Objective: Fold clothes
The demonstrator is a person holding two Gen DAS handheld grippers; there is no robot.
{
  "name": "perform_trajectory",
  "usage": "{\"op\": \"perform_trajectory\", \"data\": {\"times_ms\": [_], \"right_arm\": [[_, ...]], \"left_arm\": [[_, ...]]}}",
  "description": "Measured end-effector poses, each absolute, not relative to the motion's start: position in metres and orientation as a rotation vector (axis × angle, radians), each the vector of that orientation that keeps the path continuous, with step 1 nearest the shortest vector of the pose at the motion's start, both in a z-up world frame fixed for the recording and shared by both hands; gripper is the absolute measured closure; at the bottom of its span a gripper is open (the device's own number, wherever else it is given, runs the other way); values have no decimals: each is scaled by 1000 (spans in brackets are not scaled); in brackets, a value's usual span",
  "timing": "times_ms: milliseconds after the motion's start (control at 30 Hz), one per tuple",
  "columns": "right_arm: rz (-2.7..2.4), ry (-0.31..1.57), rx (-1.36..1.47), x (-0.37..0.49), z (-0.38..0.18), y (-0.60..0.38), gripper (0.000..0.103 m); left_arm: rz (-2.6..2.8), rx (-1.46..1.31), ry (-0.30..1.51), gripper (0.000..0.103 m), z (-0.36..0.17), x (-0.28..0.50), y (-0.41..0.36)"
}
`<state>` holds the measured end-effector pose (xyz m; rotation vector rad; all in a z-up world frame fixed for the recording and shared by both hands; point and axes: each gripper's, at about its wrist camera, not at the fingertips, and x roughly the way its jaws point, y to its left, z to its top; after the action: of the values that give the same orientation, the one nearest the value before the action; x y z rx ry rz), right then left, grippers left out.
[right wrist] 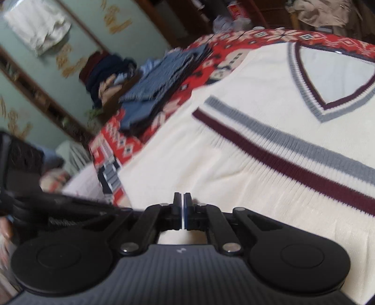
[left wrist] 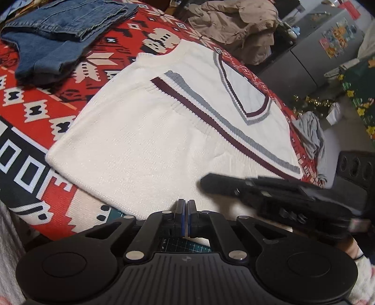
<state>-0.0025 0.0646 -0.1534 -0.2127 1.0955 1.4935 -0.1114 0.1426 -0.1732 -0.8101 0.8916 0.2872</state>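
One cream knit sweater vest [left wrist: 145,140] lies flat on a red patterned blanket [left wrist: 30,93], front side up, spread across most of the surface. V-neck [left wrist: 248,93] trimmed in grey, white and maroon bands; a pale lining shows inside the neck opening. Two stripes cross the chest side by side, one grey [left wrist: 211,108], one maroon [left wrist: 204,119], running from one side edge to the other. Knit is ribbed just below the stripes, smoother toward the hem. Side edges look folded in, giving the garment a neat rectangular outline; no sleeves to be seen. Hem end lies nearest both grippers.

Left gripper [left wrist: 186,204]: jaws pressed together, nothing between them, tips over the near hem edge of the vest. A strip of green cutting mat [left wrist: 185,245] shows under the jaws, below the hem.

Right gripper [right wrist: 182,199]: jaws also pressed together, empty, poised above the near part of the vest. Right wrist view is blurred. From the left wrist view this gripper's dark body reaches in from the right over the vest's lower corner.

Folded denim [left wrist: 58,30] sits on the blanket beyond the vest, apart from it, toward the far left corner. A tan jacket [left wrist: 234,21] is heaped past the far edge of the blanket. A grey cloth [left wrist: 311,133] hangs off the blanket's right side near the vest's stripe end. Grey cabinet [left wrist: 323,47] with coloured stickers stands in the background.
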Motion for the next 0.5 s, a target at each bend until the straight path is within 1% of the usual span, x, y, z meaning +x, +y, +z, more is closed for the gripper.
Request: {"op": "perform_trajectory", "data": {"times_ms": [33,233,267,367,400,500], "right_arm": [[1479,1091,-212,2,-156,66,103],[1363,1063,-119,46,-155,79,103],[1353,1056,-106,51,-153,79,102],[1370,1024,-79,51,-138,66,101],[1381,1028,-73,48,-135,60,98],[1423,1055,-103,32,-133,40,97]], "left_arm": [[288,-815,892,101,-174,-112,144],[291,-824,899,101,-173,-114,144],[285,-827,901,101,-172,-113,144],[237,-847,894,101,-168,-110,142],[221,-846,898,101,-167,-106,141],[174,-831,918,101,-168,-96,133]]}}
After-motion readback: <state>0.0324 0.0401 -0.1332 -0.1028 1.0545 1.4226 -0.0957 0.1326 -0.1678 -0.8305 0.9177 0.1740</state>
